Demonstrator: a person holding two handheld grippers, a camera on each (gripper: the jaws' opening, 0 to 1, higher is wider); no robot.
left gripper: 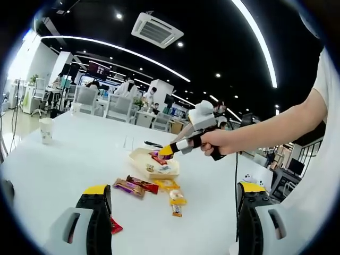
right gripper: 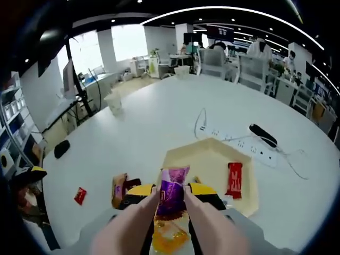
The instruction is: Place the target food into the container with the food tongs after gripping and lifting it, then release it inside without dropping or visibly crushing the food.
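1. Lying on the white table [right gripper: 133, 133] at about nine o'clock of the right gripper view, a small red packet [right gripper: 79, 195] is sitting apart from the other snacks, with a paper cup [right gripper: 113, 101] standing farther back at about eleven o'clock.
2. Resting just left of the tray, a brown wrapper [right gripper: 119, 189] is lying flat on the table.
3. Clamping a purple snack packet [right gripper: 172, 193] between its two pale tong arms, the right gripper [right gripper: 171, 204] is holding the packet upright at six o'clock, over the near rim of the cream tray [right gripper: 212, 151].
4. Lying inside the tray at about four o'clock, a red snack bar [right gripper: 235, 179] is resting on the tray floor.
5. Sitting beyond the tray at about two o'clock, a white power strip [right gripper: 239, 143] and a black object [right gripper: 263, 135] are lying on the table.
6. Standing wide apart in the left gripper view, the left gripper [left gripper: 175, 204] is gripping nothing, its jaws framing several wrapped snacks [left gripper: 135, 186] on the table, while a hand [left gripper: 219, 142] is holding the right gripper over the tray at one o'clock.
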